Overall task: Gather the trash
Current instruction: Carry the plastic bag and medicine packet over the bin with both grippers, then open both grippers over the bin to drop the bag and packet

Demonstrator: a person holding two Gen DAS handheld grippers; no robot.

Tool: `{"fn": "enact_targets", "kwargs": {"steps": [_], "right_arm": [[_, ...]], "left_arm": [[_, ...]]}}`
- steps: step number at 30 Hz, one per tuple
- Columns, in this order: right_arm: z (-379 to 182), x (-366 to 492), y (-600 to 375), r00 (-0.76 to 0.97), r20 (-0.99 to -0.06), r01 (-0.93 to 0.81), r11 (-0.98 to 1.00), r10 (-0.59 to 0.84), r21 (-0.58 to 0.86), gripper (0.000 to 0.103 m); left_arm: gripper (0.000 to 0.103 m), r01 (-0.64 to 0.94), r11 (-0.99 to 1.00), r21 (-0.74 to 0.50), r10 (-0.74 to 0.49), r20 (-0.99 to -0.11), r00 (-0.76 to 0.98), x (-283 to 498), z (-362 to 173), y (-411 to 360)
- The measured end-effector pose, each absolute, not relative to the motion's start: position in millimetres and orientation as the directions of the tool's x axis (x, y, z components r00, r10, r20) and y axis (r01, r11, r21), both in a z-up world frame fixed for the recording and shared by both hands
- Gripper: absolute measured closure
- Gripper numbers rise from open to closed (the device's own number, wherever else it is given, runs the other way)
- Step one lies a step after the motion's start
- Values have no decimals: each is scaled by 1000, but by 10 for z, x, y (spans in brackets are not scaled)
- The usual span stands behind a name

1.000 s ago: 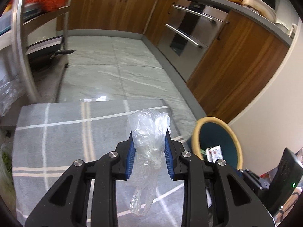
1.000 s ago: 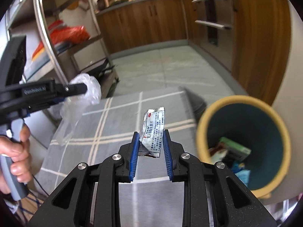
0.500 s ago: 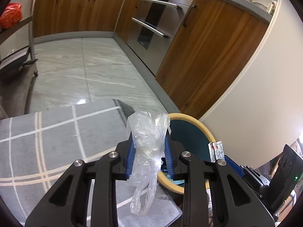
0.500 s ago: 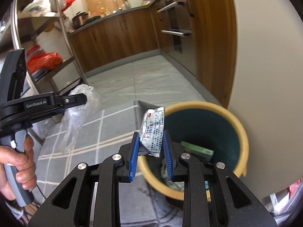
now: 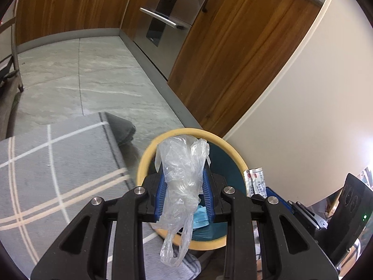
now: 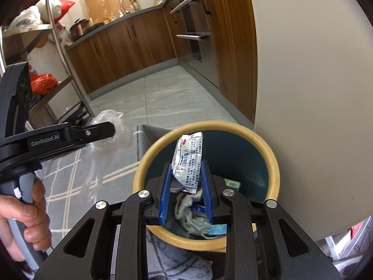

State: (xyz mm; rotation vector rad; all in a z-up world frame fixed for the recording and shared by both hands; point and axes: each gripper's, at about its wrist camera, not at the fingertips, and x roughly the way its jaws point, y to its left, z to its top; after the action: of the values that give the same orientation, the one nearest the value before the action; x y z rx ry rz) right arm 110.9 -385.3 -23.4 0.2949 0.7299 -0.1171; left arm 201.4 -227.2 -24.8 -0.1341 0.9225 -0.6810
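A round bin with a yellow rim and dark teal inside stands on the floor by the white wall; it also fills the right wrist view as the bin. My left gripper is shut on a crumpled clear plastic bag that hangs over the bin's mouth. My right gripper is shut on a silver printed sachet, held above the bin's opening. Inside the bin lie white tissue, a blue mask and a green packet. The left gripper with its bag shows at the left, held by a hand.
A grey rug with white stripes lies left of the bin. Wooden cabinets and a steel oven line the far side. A metal shelf rack with red bags stands at the left. The white wall is close on the right.
Both grippers have swung right from over the rug to above the bin, each keeping its load. The bin has come to the middle of both views.
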Motion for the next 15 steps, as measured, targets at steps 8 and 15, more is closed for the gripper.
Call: {"fn": "enact_targets", "kwargs": {"steps": [8,15], "right_arm": [[-388,1191,-3936,707,-707,220,945,16,241,76],[-441,1243,-3969,689,-724,229,939,31,258,72]], "left_arm": [[73,465,782,-415,-596,-714,366,2065,-493,-2452],[64,445,781,-438,-603,-715,355,2113,-561,-2392]]}}
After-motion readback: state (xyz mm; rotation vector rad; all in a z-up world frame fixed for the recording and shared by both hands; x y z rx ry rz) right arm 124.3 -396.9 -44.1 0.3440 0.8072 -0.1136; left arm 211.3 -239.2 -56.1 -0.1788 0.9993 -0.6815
